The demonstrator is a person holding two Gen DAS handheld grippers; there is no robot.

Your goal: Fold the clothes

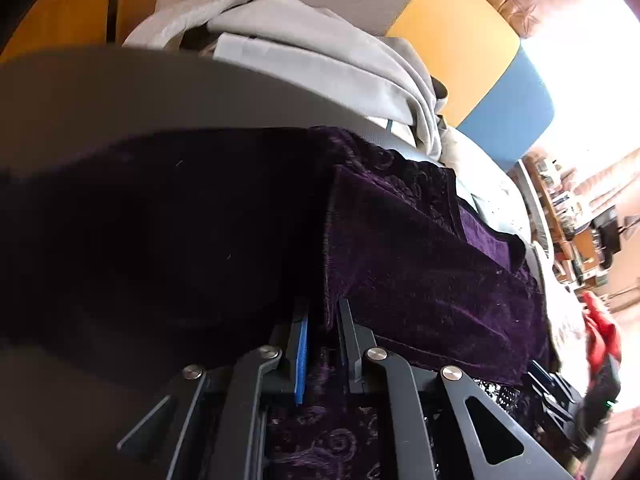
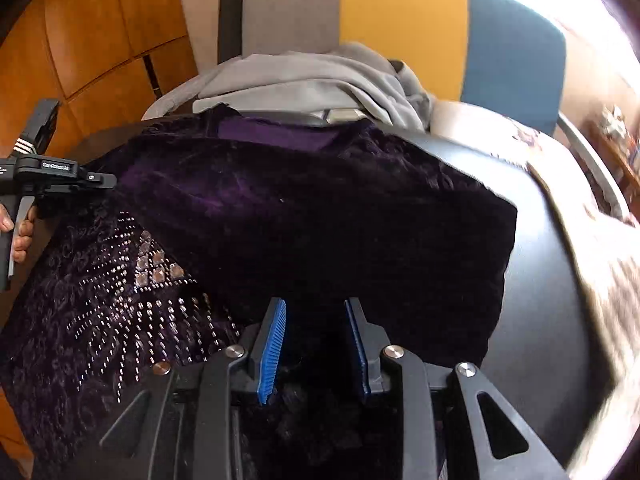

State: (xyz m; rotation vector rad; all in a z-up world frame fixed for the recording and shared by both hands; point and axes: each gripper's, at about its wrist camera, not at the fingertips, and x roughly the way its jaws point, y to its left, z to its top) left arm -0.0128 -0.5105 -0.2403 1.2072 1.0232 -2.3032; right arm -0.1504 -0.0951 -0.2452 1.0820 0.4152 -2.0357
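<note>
A dark purple velvet garment point(image 2: 304, 216) with silver beadwork point(image 2: 152, 280) lies across a dark round table point(image 2: 536, 264). One part is folded over the rest. My left gripper point(image 1: 324, 312) is shut on a fold of the purple garment point(image 1: 420, 264) at its edge. It also shows at the left of the right wrist view point(image 2: 92, 178), held by a hand. My right gripper point(image 2: 316, 312) is partly open, its blue pads point(image 2: 274, 344) on either side of the garment's near edge without pinching it.
A pile of grey clothes point(image 2: 320, 80) lies at the table's far side, also in the left wrist view point(image 1: 320, 52). Behind it stands a grey, yellow and blue chair back point(image 2: 400, 12). A patterned pale cloth point(image 2: 592, 264) lies right. Orange wooden panels point(image 2: 92, 32) stand left.
</note>
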